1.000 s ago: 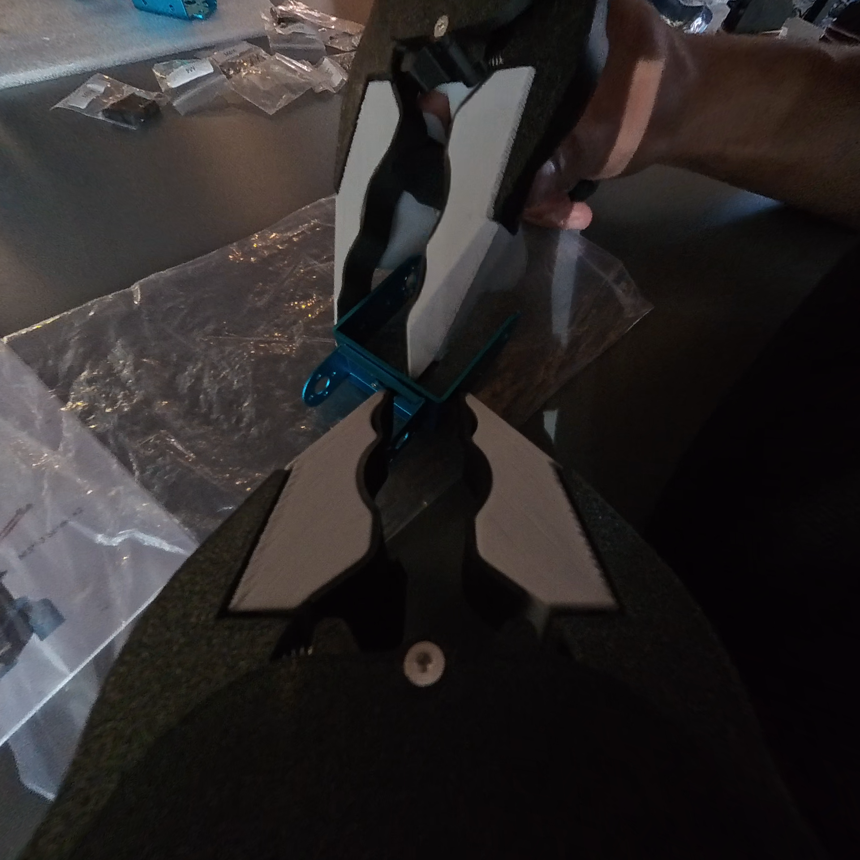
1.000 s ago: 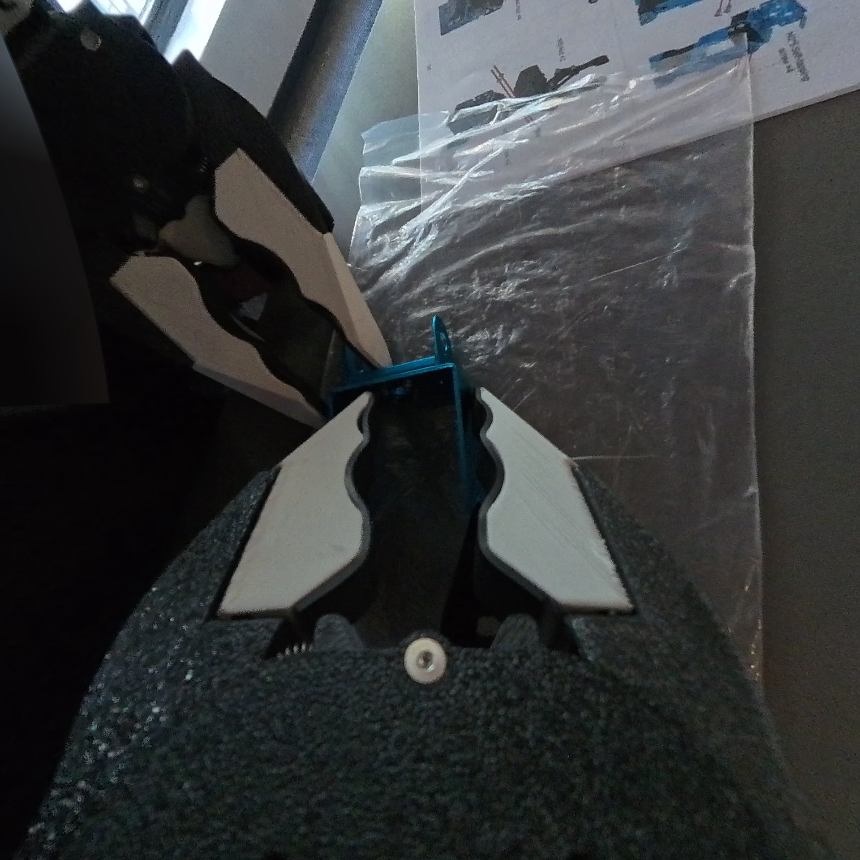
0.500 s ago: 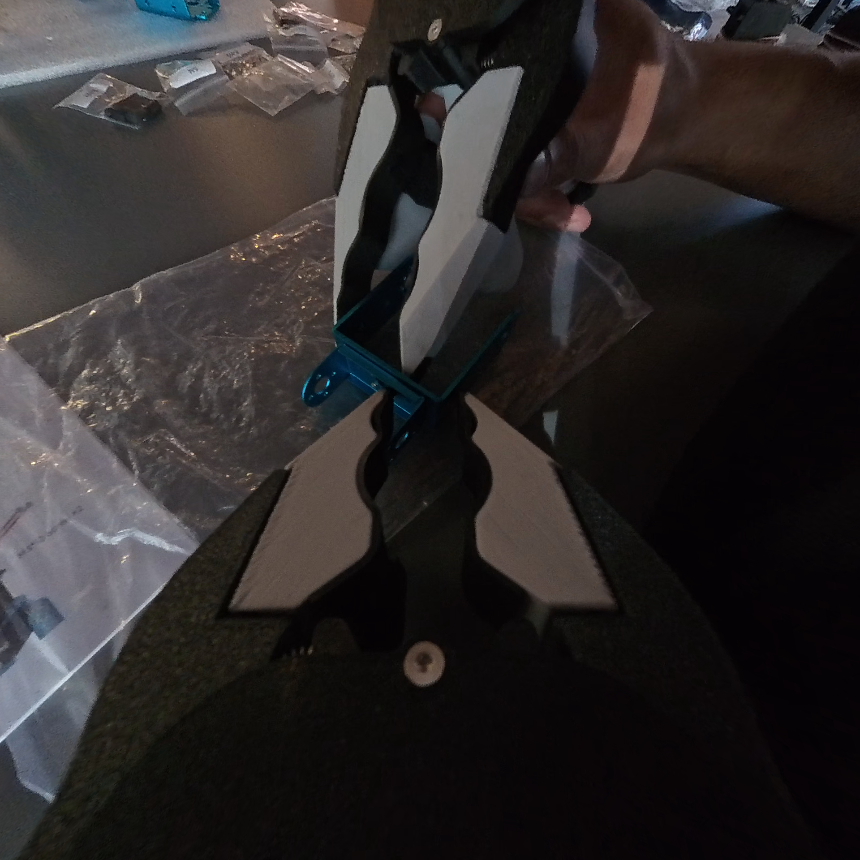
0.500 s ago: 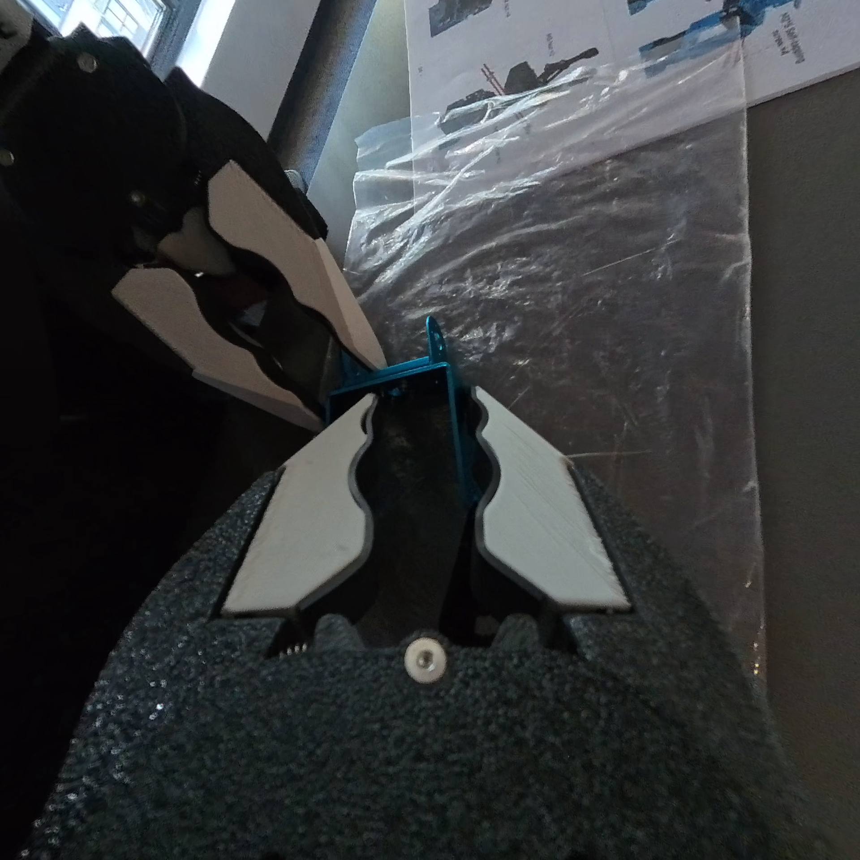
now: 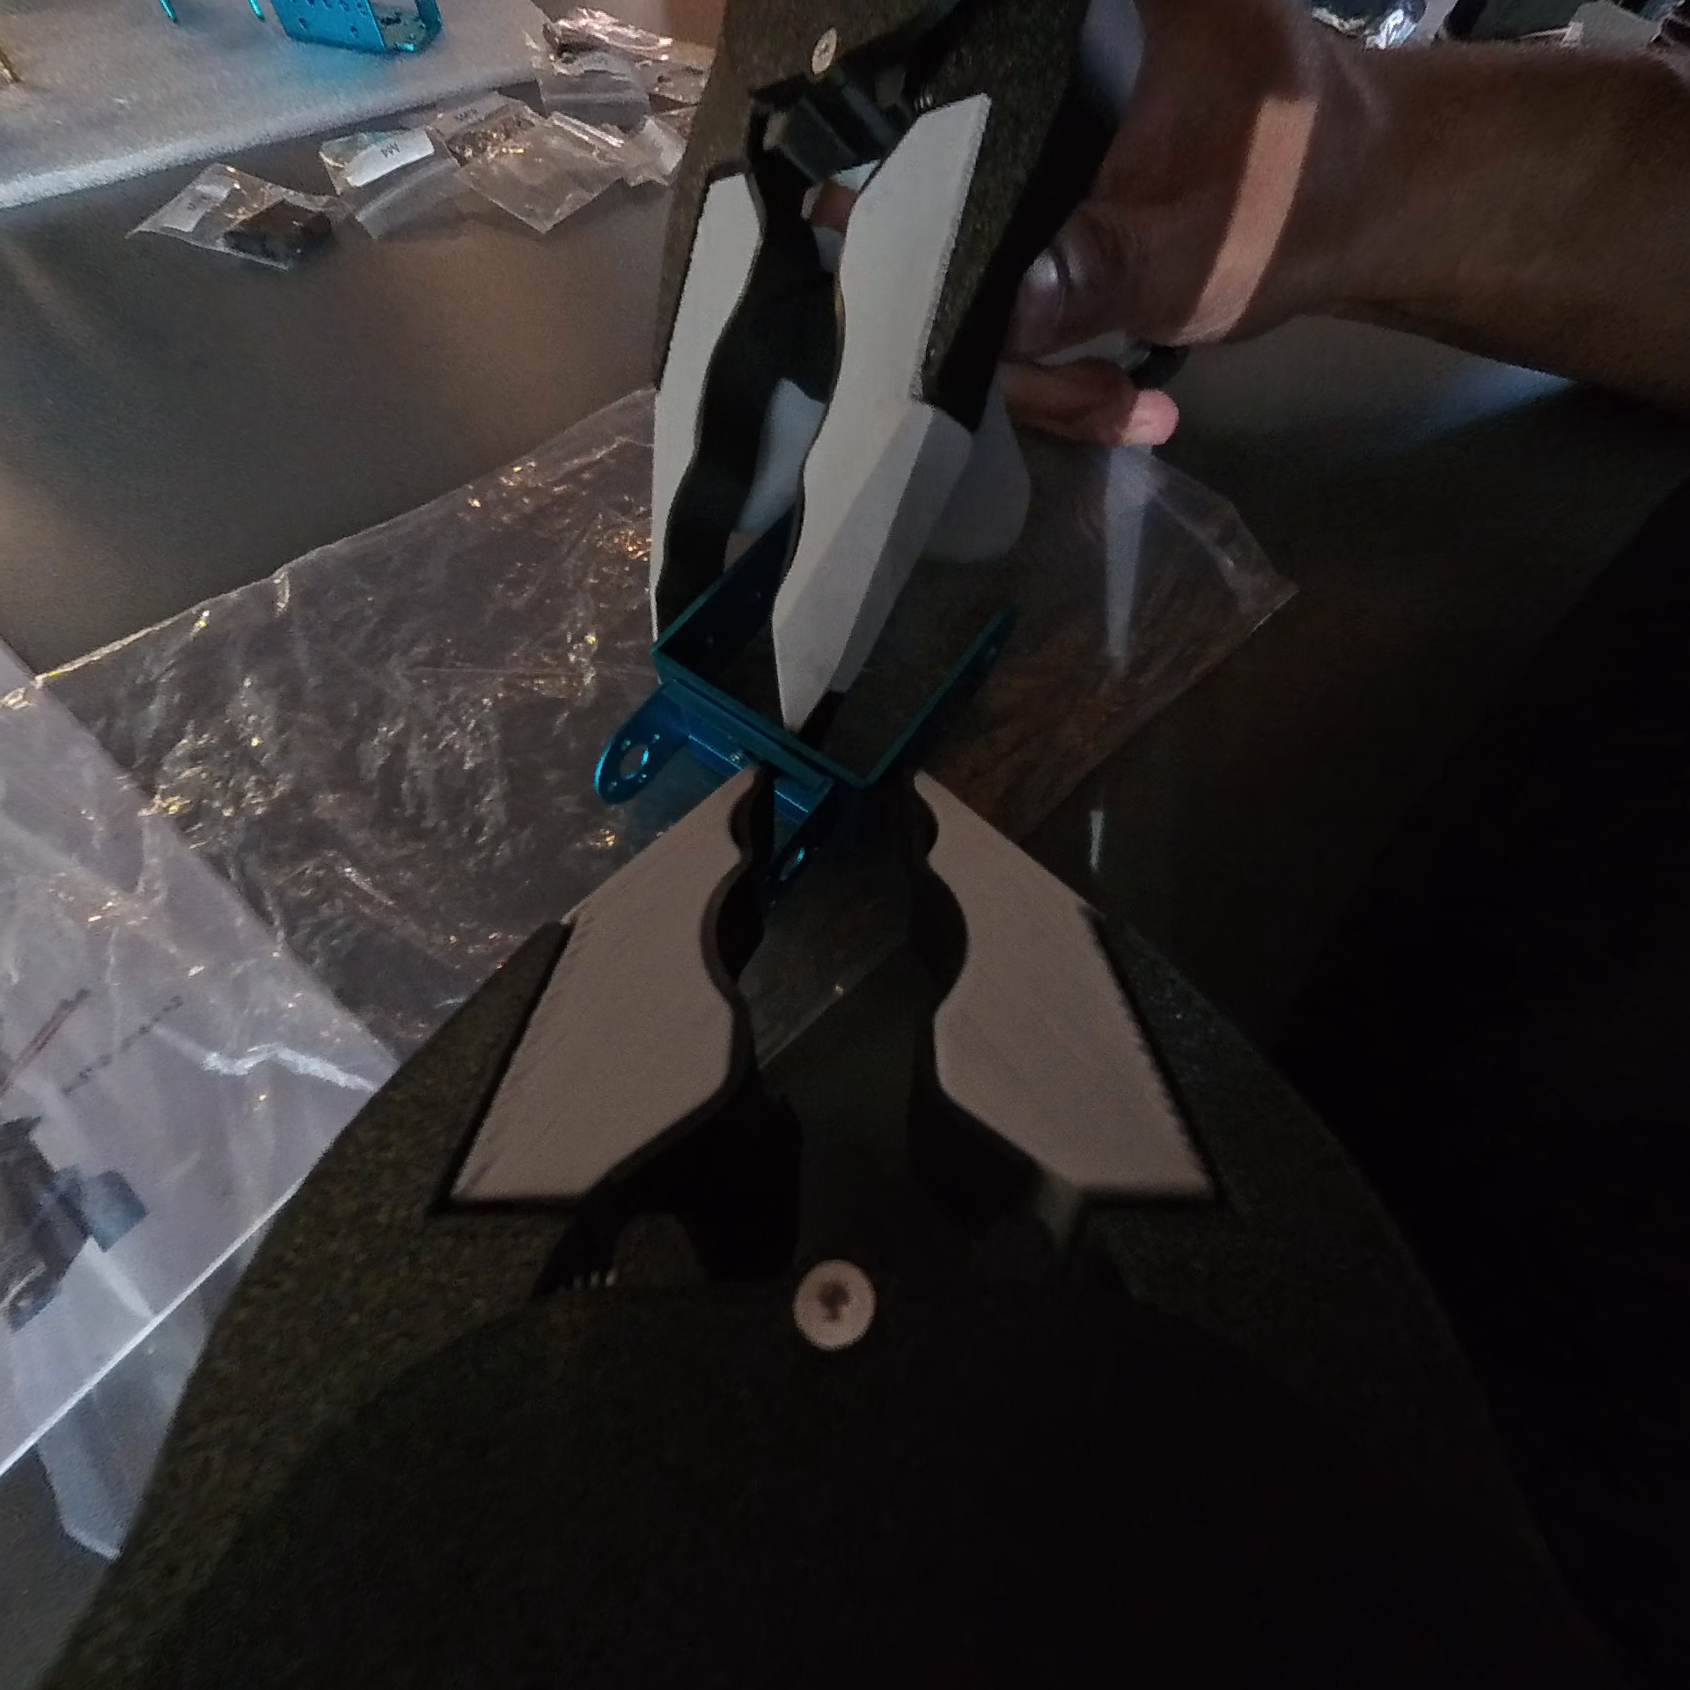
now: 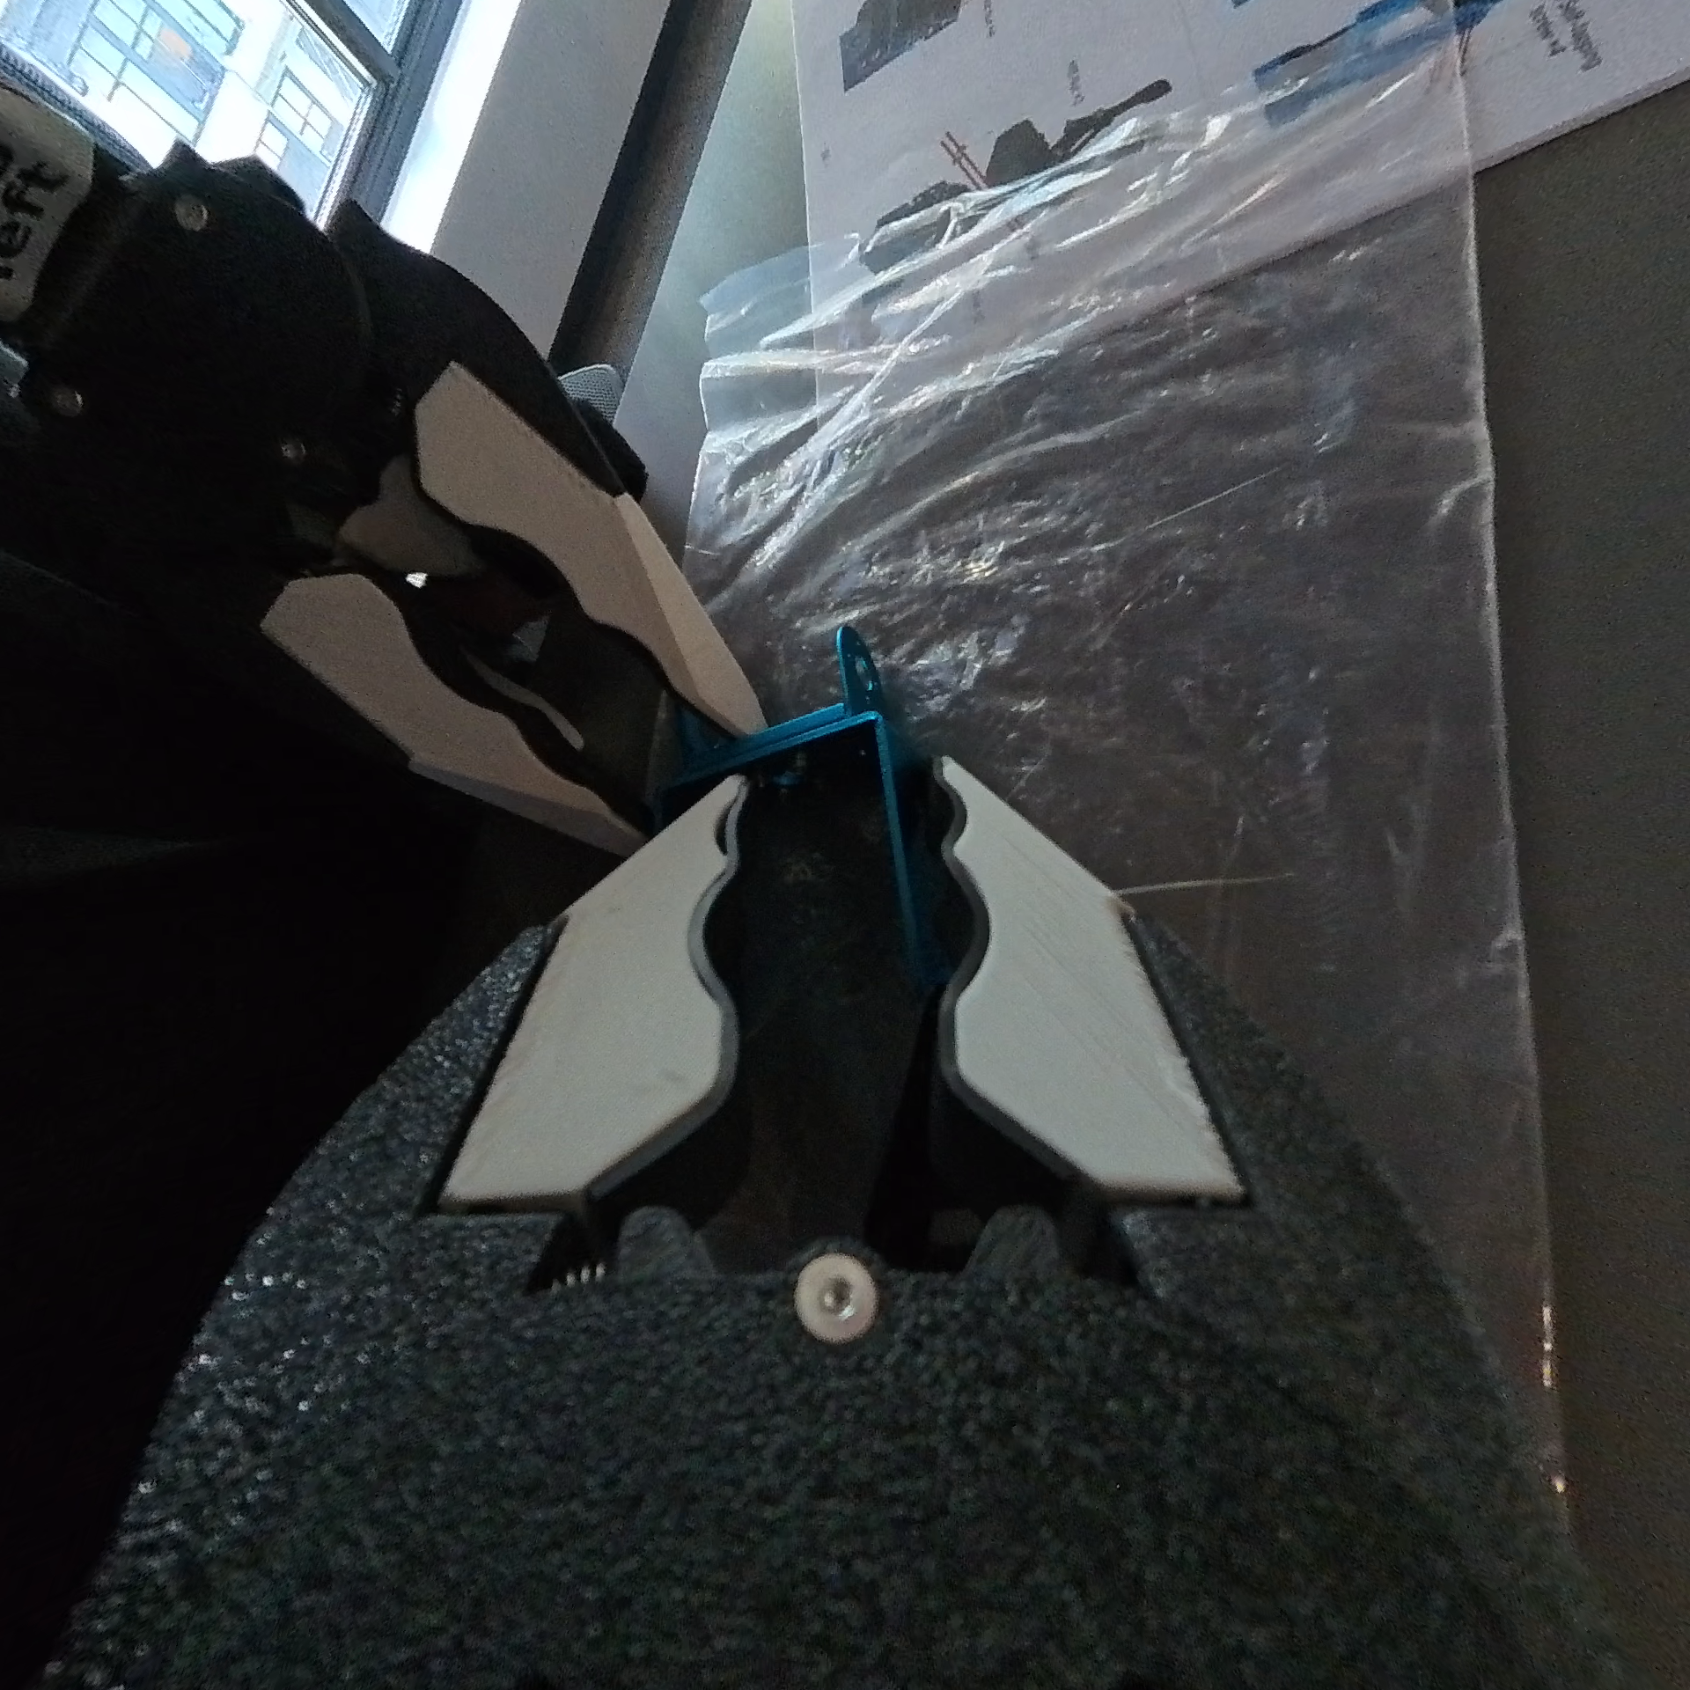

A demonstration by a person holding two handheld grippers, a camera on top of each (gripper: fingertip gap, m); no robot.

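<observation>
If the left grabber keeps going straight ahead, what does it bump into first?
Probably the blue metal bracket right at the left gripper's fingertips; it may touch it already. Just beyond is the right gripper, whose fingers sit around the bracket's side wall. Depth is unclear.

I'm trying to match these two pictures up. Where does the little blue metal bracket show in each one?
Left wrist view: the blue metal bracket sits at centre, just beyond the near tongs' tips.
Right wrist view: it sits at centre, between the near tongs' tips, one wall running back toward the camera.
Shared landmark: the clear plastic bag under it.
</observation>
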